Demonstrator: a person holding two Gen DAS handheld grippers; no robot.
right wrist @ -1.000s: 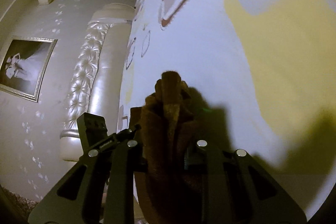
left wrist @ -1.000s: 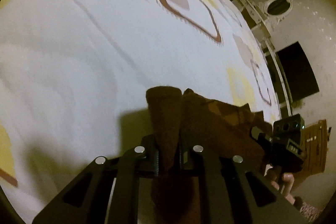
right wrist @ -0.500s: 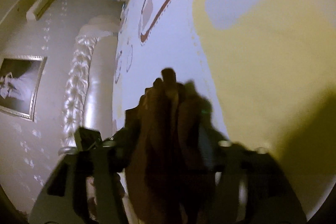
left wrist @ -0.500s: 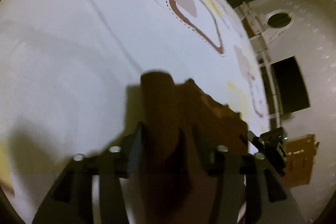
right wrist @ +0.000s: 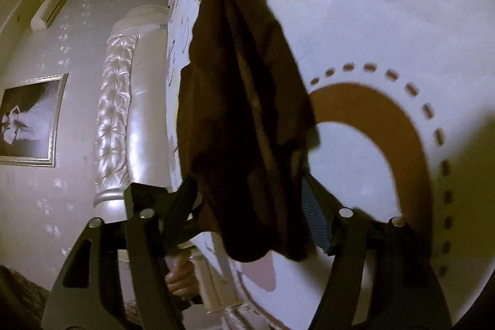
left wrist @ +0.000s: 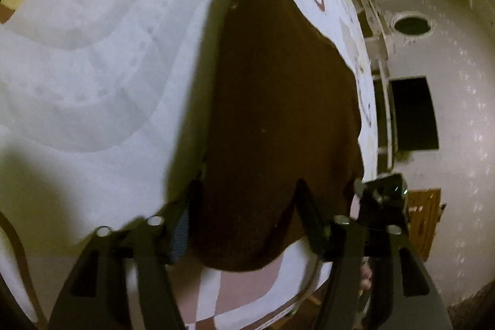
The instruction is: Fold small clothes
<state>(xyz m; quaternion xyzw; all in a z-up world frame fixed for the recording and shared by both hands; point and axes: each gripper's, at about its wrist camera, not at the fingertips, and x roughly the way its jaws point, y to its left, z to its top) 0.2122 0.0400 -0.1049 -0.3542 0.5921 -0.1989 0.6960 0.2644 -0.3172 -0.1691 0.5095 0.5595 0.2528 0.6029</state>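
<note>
A dark brown garment lies stretched out on the patterned bed sheet, its narrow end pointing away from me. Its near edge sits between the fingers of my left gripper. Those jaws stand apart and are closing, and the pads do not visibly press the cloth. In the right wrist view the same brown garment is bunched in long folds. It lies between the fingers of my right gripper, whose jaws are also apart and closing. The right gripper's body shows beyond the cloth's right edge.
The sheet is white with yellow patches and brown rings. A tufted pearl headboard and a framed picture stand to the left. A dark window and a wooden door are at the right. A hand shows low down.
Both grippers were shut on raised folds of the brown garment and have since opened. The cloth now lies long and flat on the sheet, and both cameras sit lower and closer to it.
</note>
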